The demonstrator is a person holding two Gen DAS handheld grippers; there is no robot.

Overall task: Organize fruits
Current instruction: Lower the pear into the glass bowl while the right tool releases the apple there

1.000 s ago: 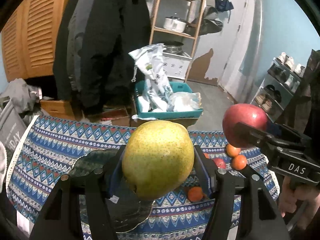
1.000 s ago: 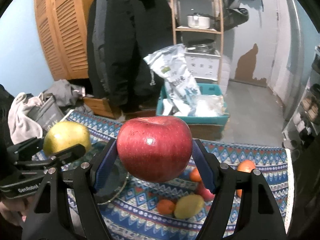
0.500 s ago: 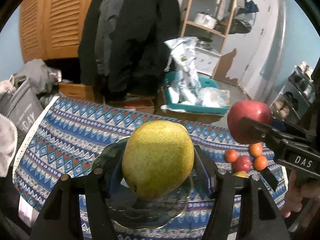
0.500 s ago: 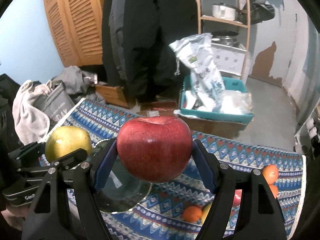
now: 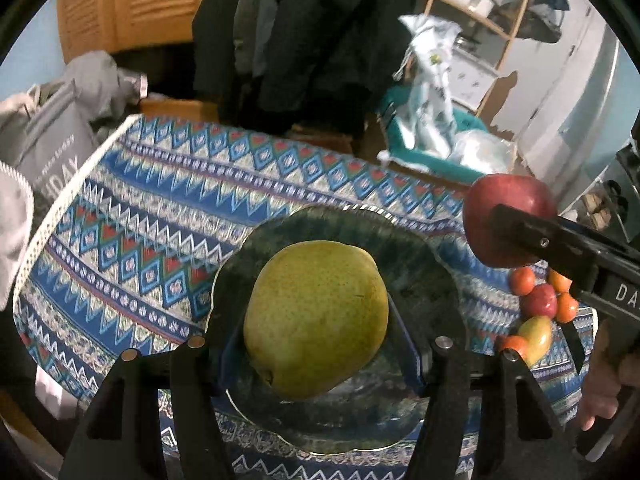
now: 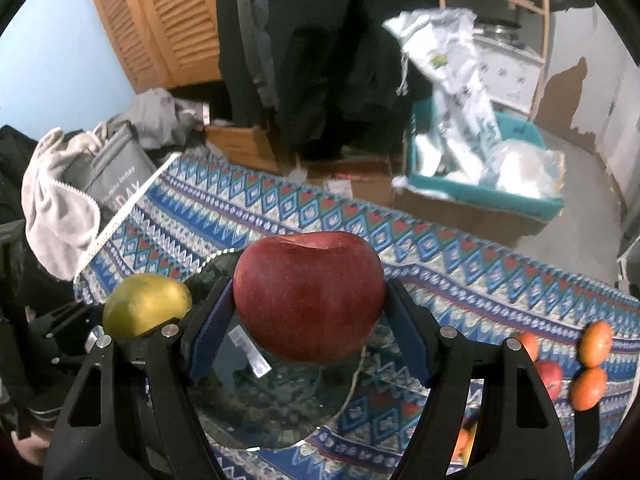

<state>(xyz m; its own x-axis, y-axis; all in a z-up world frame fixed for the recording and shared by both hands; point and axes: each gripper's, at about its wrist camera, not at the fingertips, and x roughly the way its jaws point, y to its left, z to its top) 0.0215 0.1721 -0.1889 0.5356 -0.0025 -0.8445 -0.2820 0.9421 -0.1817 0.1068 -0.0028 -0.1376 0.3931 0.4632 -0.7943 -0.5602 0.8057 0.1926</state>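
My left gripper (image 5: pixel 316 324) is shut on a yellow-green pear (image 5: pixel 316 316) and holds it above a dark green glass plate (image 5: pixel 424 256) on the patterned tablecloth. My right gripper (image 6: pixel 308 300) is shut on a red apple (image 6: pixel 308 292), held over the plate's (image 6: pixel 272 408) right part. The apple (image 5: pixel 508 216) shows at the right in the left wrist view; the pear (image 6: pixel 146 304) shows at the left in the right wrist view. Several small oranges (image 6: pixel 596 344), a small red fruit (image 5: pixel 540 300) and a yellow-red fruit (image 5: pixel 536 336) lie on the cloth to the right.
The blue patterned tablecloth (image 5: pixel 152 216) covers the table. Behind it are hanging dark coats (image 6: pixel 320 40), a grey bag (image 5: pixel 48 148), a teal bin with plastic bags (image 6: pixel 480 176), a cardboard box (image 6: pixel 248 144) and a wooden shelf (image 5: pixel 480 12).
Both grippers have moved left and tilted down over the plate, which now lies under both fruits. The loose fruits have shifted toward the right edge of both views.
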